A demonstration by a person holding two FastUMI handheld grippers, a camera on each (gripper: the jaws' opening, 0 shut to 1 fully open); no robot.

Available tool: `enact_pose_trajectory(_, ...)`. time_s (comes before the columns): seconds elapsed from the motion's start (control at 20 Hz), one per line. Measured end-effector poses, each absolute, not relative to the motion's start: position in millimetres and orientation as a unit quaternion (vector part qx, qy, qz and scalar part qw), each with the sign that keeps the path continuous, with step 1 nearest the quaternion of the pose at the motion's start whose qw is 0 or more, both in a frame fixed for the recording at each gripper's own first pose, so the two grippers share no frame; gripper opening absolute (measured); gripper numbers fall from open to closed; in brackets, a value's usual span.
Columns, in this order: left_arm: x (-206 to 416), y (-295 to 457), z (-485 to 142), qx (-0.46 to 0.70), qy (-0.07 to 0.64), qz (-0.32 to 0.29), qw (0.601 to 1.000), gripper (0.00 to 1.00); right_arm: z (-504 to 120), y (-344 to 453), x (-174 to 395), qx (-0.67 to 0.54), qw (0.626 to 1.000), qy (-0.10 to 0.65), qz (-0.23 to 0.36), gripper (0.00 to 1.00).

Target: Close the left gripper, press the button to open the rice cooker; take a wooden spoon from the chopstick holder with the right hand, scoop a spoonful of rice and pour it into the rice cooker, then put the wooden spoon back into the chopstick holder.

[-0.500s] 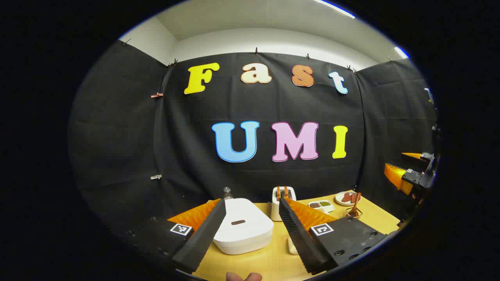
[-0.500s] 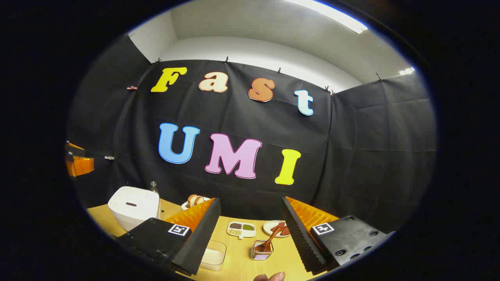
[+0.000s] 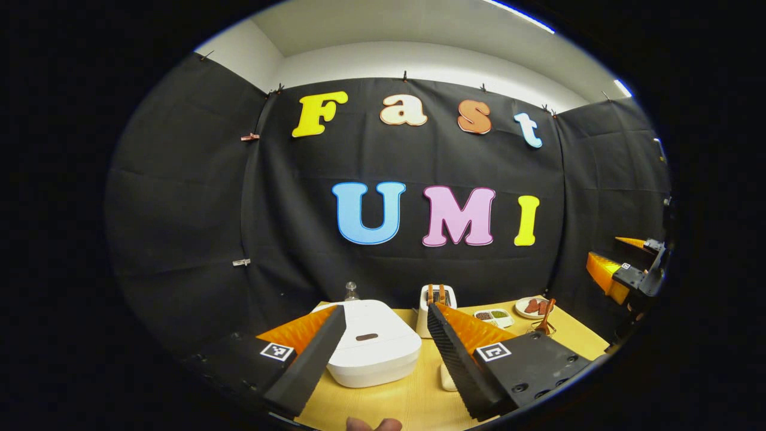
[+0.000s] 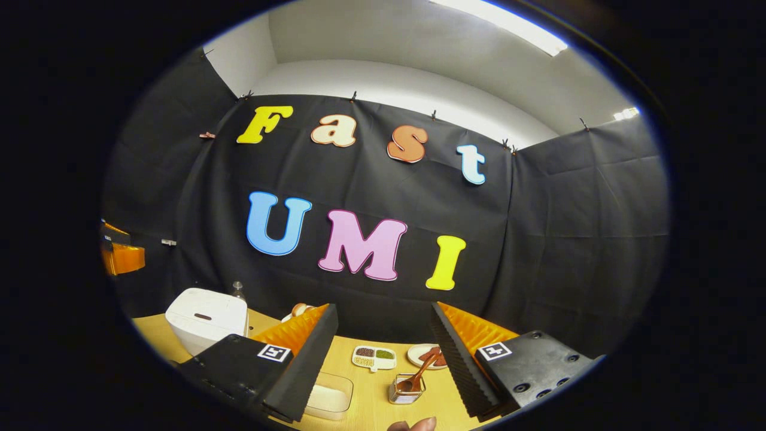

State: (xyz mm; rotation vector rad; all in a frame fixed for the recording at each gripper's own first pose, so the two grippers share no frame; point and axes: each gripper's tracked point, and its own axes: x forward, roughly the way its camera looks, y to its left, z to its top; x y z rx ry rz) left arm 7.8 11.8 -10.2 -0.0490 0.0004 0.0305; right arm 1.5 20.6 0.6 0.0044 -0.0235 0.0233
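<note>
One wooden spoon [image 4: 417, 376] leans up-right in the chopstick holder [image 4: 400, 390]

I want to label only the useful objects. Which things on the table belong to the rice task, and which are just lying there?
For the job:
- rice cooker, lid shut
- wooden spoon
- chopstick holder
- rice container
- left claw, open
- right claw, open

Lying about:
- toaster
- divided dish
- plate
- bottle

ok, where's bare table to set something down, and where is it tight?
Bare wood lies in front of the rice cooker, toward the near edge of the table. In the right gripper view another strip runs between the clear container and the chopstick holder. The back row is crowded: toaster, divided dish, plate.
</note>
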Motion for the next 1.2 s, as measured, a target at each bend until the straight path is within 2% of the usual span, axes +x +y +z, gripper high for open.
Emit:
enact_pose_trajectory(0.25,19.9,10.0,-1.1,-0.042,-0.011,0.013,0.999,0.95,6.0,0.5,4.4,-0.008,1.000,-0.012,0.001,0.97)
enact_pose_trajectory(0.55,34.0,12.2,9.6,-0.010,-0.021,-0.005,1.000,0.95,-0.5,-8.2,-0.8,0.013,1.000,0.002,-0.015,0.97)
enact_pose_trajectory(0.8,63.6,15.1,4.6,-0.006,-0.003,-0.050,0.999,0.06,-1.8,-15.5,-1.9,-0.003,1.000,0.000,-0.022,0.97)
enact_pose_trajectory(1.0,111.6,5.3,-26.4,-0.012,0.072,-0.146,0.987,0.06,-2.7,-23.2,-0.6,-0.005,0.999,0.003,-0.031,0.97)
enact_pose_trajectory(1.2,173.6,22.6,-85.7,-0.014,0.184,-0.178,0.967,0.06,-10.8,-33.9,2.2,-0.020,0.999,0.012,-0.046,0.98)
